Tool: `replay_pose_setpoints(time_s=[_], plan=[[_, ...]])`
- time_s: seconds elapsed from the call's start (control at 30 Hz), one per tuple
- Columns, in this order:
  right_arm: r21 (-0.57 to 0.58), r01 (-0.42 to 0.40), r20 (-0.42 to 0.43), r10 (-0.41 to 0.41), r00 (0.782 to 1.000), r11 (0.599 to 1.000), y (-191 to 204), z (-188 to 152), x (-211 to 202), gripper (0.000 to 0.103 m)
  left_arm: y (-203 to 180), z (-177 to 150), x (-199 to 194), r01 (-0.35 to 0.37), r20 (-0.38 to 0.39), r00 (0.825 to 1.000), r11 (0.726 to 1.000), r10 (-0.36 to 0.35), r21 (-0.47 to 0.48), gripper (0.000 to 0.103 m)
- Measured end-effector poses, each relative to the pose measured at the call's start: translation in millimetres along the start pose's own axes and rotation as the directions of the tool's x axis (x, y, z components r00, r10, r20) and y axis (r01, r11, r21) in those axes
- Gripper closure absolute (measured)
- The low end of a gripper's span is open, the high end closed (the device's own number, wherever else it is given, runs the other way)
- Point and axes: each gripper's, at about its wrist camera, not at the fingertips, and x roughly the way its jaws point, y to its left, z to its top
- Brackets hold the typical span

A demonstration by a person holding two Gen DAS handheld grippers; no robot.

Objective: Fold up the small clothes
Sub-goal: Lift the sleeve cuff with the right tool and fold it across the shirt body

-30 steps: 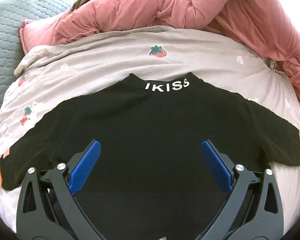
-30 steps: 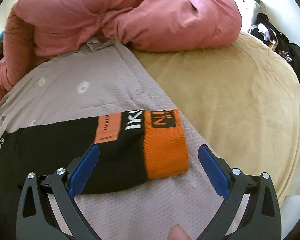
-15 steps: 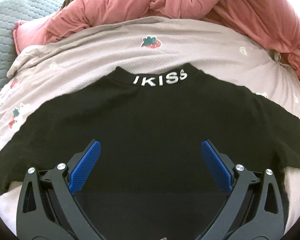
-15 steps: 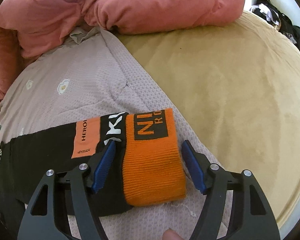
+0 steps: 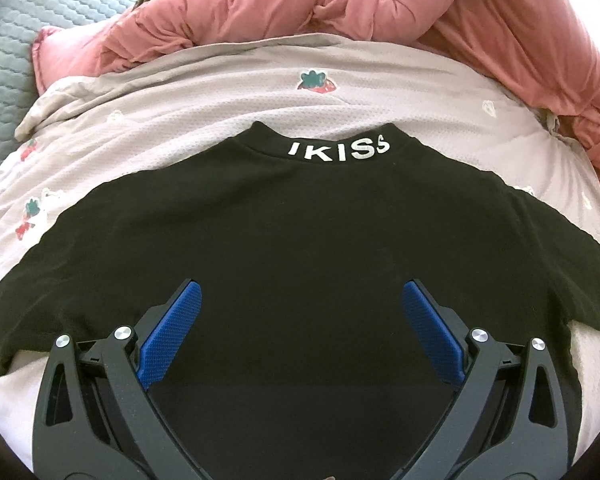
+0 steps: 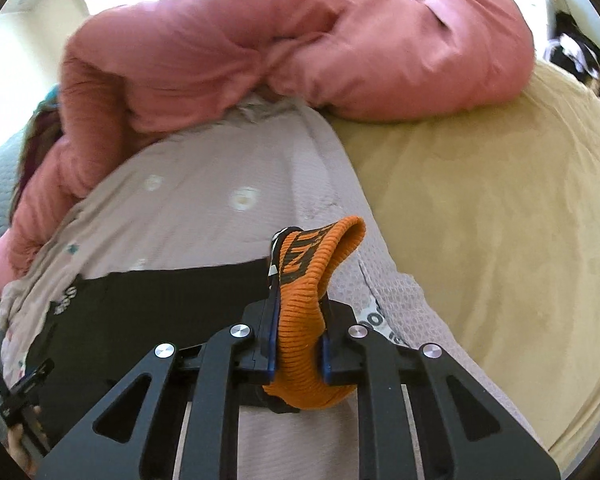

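Observation:
A small black top (image 5: 292,232) with white "IKISS" on its collar lies flat, back up, on a beige strawberry-print blanket (image 5: 228,92). My left gripper (image 5: 300,312) is open and empty, hovering over the top's lower back. My right gripper (image 6: 298,344) is shut on the orange cuff (image 6: 304,320) of the top's right sleeve and holds it lifted off the blanket. The black body of the top (image 6: 148,304) stretches left of it. The left gripper's edge (image 6: 16,392) shows at the far left of the right wrist view.
A rumpled pink duvet (image 5: 340,4) lies along the far side, also in the right wrist view (image 6: 300,48). A tan sheet (image 6: 500,220) covers the bed to the right. A grey quilted cover (image 5: 4,60) lies at the left. Dark clothes (image 6: 580,60) lie far right.
My right gripper has closed on the orange cuff and lifted it, bunching it upright. My left gripper stays open over the top with only a slight shift of view.

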Motion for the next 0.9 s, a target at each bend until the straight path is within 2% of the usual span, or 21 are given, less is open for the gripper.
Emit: replay_pose_setpoints(time_s=[0.17,0.37,0.47,0.7,0.9], plan=[[-0.062,-0.098,0.029,0.100,0.995,0.993,46,6,-14,0.089,10,-4,-6,-0.007,0.008,1.000,1.000,0.007,-0.008,0.008],[-0.174,-0.219,0.016,0.225,0.974,0.960,118,4,-24,0.090,23,-5,-13,0.008,0.012,1.000,0.999,-0.007,-0.033,0.008],[-0.228,-0.278,-0.019,0.281,0.959,0.933,158,-1,-20,0.090,31,-6,-16,0.011,0.016,1.000,0.999,-0.010,-0.044,0.008],[-0.271,-0.393,-0.115,0.376,0.920,0.879,234,-18,-4,0.090,57,-7,-23,0.056,0.032,0.998,0.994,-0.053,-0.092,0.008],[-0.285,-0.438,-0.177,0.403,0.898,0.852,286,-31,16,0.090,77,-12,-22,0.099,0.036,0.995,0.987,-0.095,-0.124,0.008]])
